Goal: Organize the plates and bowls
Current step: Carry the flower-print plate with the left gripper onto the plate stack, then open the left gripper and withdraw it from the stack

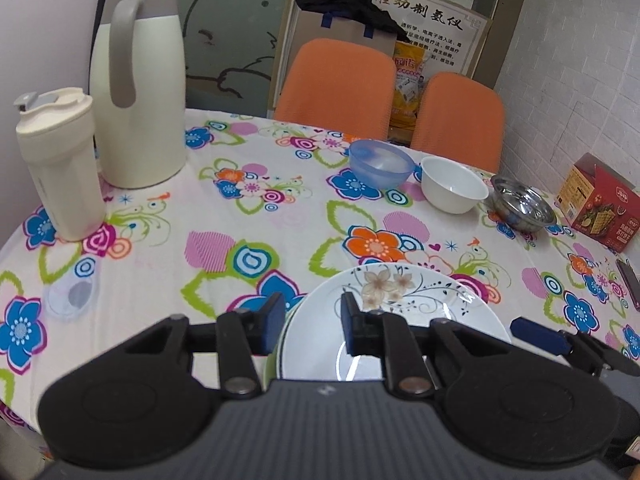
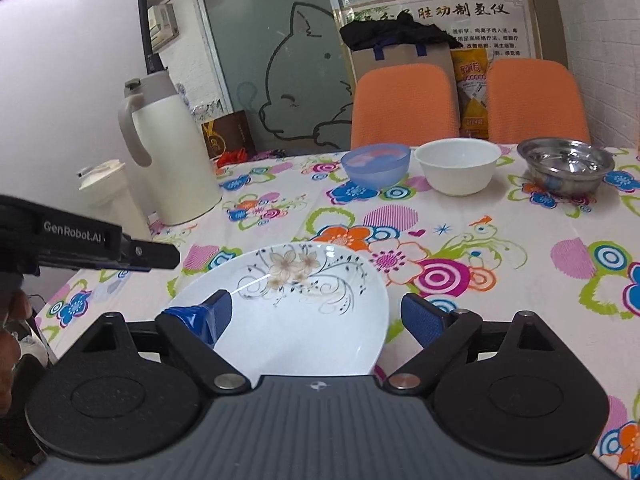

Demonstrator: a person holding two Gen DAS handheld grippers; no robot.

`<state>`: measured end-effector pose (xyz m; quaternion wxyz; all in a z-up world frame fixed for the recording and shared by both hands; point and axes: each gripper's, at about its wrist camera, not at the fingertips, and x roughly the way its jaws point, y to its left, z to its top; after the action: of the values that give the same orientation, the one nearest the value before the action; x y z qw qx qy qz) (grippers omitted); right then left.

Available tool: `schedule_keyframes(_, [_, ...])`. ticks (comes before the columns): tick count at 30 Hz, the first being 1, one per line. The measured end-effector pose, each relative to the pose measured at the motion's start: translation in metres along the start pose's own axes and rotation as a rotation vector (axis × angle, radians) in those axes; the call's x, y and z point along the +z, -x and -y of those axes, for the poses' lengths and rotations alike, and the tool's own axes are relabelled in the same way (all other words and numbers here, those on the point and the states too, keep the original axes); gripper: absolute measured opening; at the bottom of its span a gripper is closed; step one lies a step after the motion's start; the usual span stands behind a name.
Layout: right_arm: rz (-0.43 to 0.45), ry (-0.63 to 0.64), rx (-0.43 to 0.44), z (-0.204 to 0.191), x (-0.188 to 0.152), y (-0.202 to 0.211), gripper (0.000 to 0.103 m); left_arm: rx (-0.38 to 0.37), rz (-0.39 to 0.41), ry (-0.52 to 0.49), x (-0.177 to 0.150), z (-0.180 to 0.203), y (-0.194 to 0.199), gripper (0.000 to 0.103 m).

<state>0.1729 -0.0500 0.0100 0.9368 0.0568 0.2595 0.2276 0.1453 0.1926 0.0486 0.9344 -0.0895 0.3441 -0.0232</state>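
Observation:
A white plate with a brown flower pattern (image 1: 400, 300) (image 2: 304, 300) sits tilted near the table's front edge. Its left rim runs between the fingers of my left gripper (image 1: 312, 320), which is shut on it. The rim of a second plate (image 1: 279, 354) peeks out beneath. My right gripper (image 2: 318, 316) is open and straddles the plate's near side, with the left pad over the plate and the right pad just off its edge. At the far side, a blue bowl (image 1: 378, 162) (image 2: 376, 164), a white bowl (image 1: 454, 184) (image 2: 458, 164) and a steel bowl (image 1: 522, 204) (image 2: 566, 164) stand in a row.
A cream thermos jug (image 1: 138, 92) and a cream tumbler (image 1: 60, 164) stand at the table's left. A red box (image 1: 600, 200) and a dark flat object (image 1: 630, 284) lie at the right. Two orange chairs (image 1: 336, 84) stand behind the floral tablecloth (image 1: 248, 240).

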Motion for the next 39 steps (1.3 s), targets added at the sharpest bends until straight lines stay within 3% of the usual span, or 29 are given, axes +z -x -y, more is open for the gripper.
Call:
schedule_keyframes(2, [0.02,0.004,-0.013,0.004,0.006,0.005,0.079,0.001,-0.006,-0.008,0.0,0.006,-0.004,0.023])
schedule_keyframes(4, [0.027,0.006,-0.023,0.01,0.01,0.008,0.079,-0.002,-0.004,-0.017,0.001,0.013,-0.007,0.039])
schedule_keyframes(12, [0.003,-0.037,-0.089,0.049,0.018,0.015,0.079,-0.022,-0.017,-0.045,0.007,0.046,-0.02,0.057])
schedule_keyframes(17, [-0.058,-0.055,-0.154,0.076,0.025,0.019,0.079,-0.02,-0.032,-0.059,0.013,0.065,-0.03,0.06])
schedule_keyframes(20, [-0.067,-0.073,-0.151,0.094,0.031,0.028,0.079,-0.018,-0.043,-0.065,0.017,0.076,-0.037,0.061])
schedule_keyframes(25, [-0.033,0.022,-0.142,0.117,0.051,0.048,0.079,-0.027,-0.06,-0.082,0.028,0.099,-0.05,0.062])
schedule_keyframes(32, [-0.003,0.12,-0.272,0.145,0.076,0.061,0.079,-0.072,-0.084,-0.113,0.033,0.135,-0.069,0.063])
schedule_keyframes(39, [-0.05,0.061,-0.299,0.173,0.069,0.056,0.079,-0.105,-0.156,-0.171,0.022,0.16,-0.09,0.064])
